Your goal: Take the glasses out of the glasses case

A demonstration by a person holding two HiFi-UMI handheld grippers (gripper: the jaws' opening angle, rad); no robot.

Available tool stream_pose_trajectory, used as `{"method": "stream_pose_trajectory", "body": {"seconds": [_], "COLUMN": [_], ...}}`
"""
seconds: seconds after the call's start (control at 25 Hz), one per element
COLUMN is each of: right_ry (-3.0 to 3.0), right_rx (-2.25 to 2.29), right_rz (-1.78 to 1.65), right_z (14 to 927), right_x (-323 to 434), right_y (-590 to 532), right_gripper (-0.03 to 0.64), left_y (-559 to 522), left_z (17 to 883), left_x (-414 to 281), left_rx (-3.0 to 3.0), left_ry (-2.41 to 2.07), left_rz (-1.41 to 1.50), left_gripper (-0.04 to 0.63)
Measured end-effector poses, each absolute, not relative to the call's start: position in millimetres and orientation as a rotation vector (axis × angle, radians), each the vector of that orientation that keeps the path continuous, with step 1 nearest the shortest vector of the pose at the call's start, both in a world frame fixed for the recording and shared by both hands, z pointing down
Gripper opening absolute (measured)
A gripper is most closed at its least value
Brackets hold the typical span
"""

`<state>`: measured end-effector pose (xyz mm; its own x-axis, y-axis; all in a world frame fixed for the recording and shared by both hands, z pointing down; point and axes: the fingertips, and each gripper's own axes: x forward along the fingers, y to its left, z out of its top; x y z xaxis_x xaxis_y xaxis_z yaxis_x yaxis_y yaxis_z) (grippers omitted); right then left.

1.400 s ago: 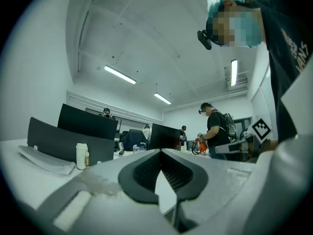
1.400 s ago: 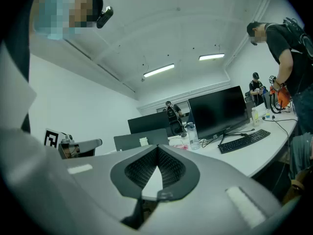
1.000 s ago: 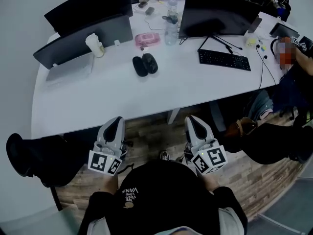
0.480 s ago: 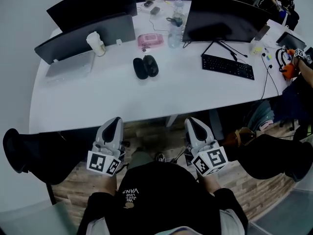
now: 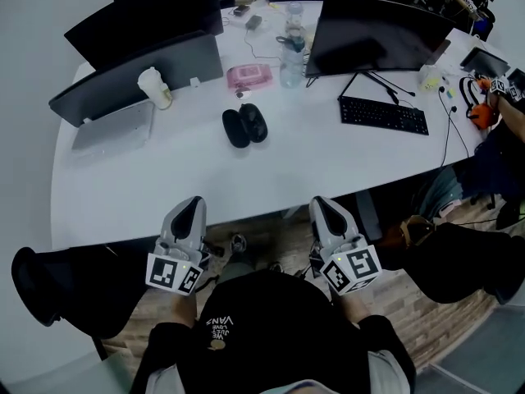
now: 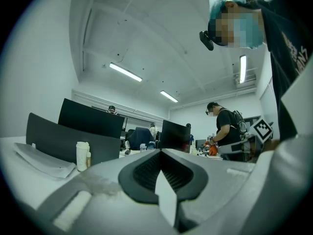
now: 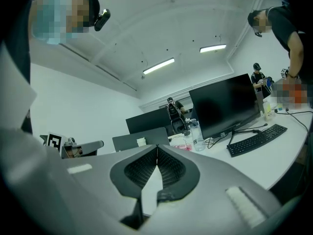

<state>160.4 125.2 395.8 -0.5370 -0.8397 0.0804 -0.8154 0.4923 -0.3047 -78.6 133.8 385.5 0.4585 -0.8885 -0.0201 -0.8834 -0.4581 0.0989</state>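
Note:
A black glasses case (image 5: pixel 244 125) lies in the middle of the white table (image 5: pixel 197 171), looking like two dark oval halves side by side; whether glasses are inside is too small to tell. My left gripper (image 5: pixel 191 207) and right gripper (image 5: pixel 322 206) are both held low, just short of the table's near edge and well away from the case. Each has its jaws pressed together with nothing between them, as the left gripper view (image 6: pixel 160 153) and the right gripper view (image 7: pixel 156 150) show.
On the table stand a grey laptop (image 5: pixel 115 125), dark monitors (image 5: pixel 377 35), a black keyboard (image 5: pixel 384 115), a pink pouch (image 5: pixel 248 75), a water bottle (image 5: pixel 289 56) and a white cup (image 5: pixel 153 85). Another person's arm (image 5: pixel 509 113) reaches in at the right. Wooden floor lies below.
The view has shifted slightly, so the table sits a little lower and nearer in the frame. Both grippers keep the same pose and stay shut. The case has not moved.

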Motion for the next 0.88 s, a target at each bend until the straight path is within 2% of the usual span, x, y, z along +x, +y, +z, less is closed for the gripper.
{"method": "stream_pose_trajectory", "body": {"seconds": [0.88], "right_ry": [2.509], "right_rx": [-1.769], "right_rz": [-0.397], "right_z": [389], "right_x": [67], "right_y": [43], "right_gripper": [0.000], "left_y": [10], "left_z": [387], "left_x": [-172], "left_rx": [2.736], "left_ry": [-1.293], "left_rz": [-0.123], "left_gripper": [0.001]}}
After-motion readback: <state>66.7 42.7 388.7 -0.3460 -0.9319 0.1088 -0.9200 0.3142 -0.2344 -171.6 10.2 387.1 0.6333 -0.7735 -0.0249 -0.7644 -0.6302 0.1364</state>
